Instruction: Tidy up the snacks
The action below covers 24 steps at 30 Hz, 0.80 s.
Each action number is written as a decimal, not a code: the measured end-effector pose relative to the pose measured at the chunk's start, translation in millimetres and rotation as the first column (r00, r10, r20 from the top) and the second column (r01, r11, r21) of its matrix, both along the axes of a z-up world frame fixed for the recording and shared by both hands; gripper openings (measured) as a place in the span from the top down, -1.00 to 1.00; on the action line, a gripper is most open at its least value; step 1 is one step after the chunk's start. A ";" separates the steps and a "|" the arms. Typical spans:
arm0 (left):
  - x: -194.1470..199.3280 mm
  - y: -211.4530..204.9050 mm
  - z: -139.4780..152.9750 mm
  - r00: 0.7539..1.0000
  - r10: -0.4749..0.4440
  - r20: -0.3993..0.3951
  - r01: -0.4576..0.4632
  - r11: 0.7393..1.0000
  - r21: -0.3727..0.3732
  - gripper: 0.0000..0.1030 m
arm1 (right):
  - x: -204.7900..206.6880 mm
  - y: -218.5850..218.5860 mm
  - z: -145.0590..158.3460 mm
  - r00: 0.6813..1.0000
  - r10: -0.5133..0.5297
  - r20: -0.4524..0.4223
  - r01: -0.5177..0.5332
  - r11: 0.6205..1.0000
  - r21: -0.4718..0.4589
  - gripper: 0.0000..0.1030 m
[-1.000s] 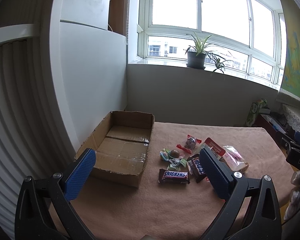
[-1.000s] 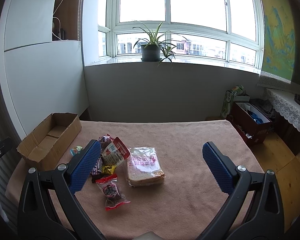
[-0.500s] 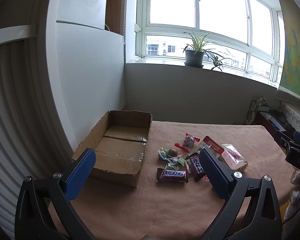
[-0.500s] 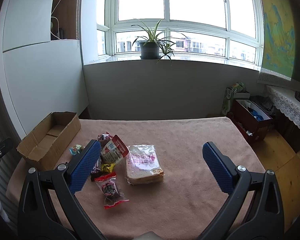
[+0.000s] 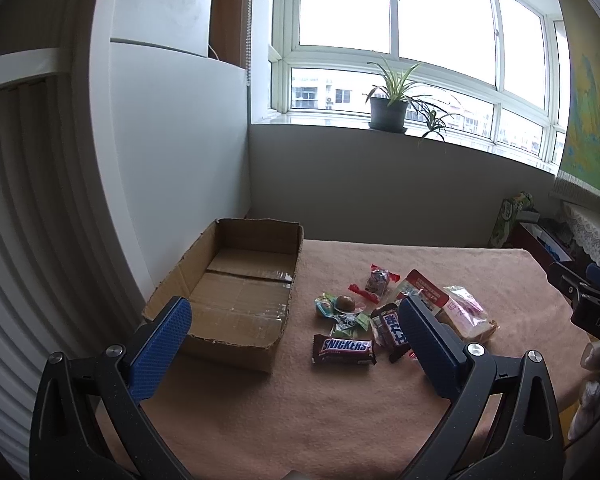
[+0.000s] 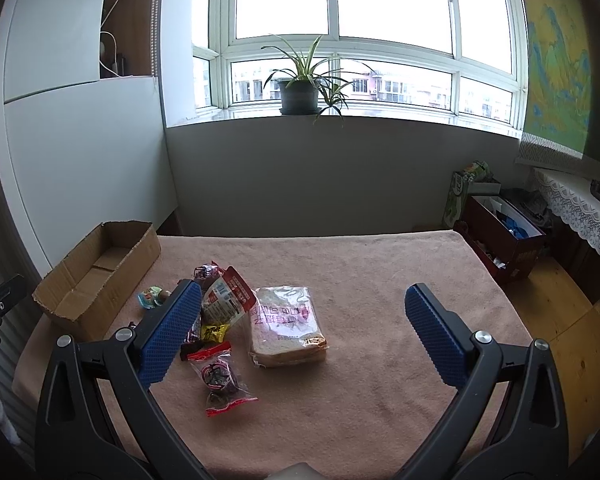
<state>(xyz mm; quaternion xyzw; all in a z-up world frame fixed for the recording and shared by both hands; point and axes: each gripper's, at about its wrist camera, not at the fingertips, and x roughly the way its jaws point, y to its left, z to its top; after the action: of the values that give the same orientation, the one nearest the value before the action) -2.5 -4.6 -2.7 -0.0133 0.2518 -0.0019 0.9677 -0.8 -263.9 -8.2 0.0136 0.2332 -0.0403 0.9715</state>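
Both views edge slightly closer since a second ago, nothing else shifts. The left hand-held gripper [image 5: 292, 330] hangs wide and empty over the bench [image 5: 340, 412]; the right hand-held gripper [image 6: 300, 320] likewise. The snacks [image 5: 344, 350] lie beside the empty cardboard box [image 5: 236, 292]. Sorting hasn't begun.

We see the left gripper [image 5: 296, 344] held wide apart above the table [image 5: 340, 412]. The cardboard box [image 5: 236, 292] holds nothing; the Snickers bar [image 5: 345, 348] lies just beside it, the bagged bread [image 5: 466, 314] possibly touching neighbouring wrappers.
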 end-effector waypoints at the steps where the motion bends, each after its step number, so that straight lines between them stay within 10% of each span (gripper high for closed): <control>1: 0.1 -0.2 -0.1 1.000 0.000 -0.001 0.000 1.000 0.000 -0.99 | 0.1 -0.5 0.1 1.000 0.000 -0.001 0.000 1.000 0.000 -1.00; 24: 8.8 -1.7 -17.8 0.999 -0.017 -0.050 0.017 1.000 -0.006 -0.99 | 10.0 -13.4 -19.5 0.997 0.017 -0.072 -0.016 1.000 0.010 -1.00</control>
<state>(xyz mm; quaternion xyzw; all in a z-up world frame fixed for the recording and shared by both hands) 6.3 -6.4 -20.4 -0.0138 0.2761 -0.0103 0.9610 9.2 -277.3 -27.7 0.0151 0.2682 -0.0318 0.9627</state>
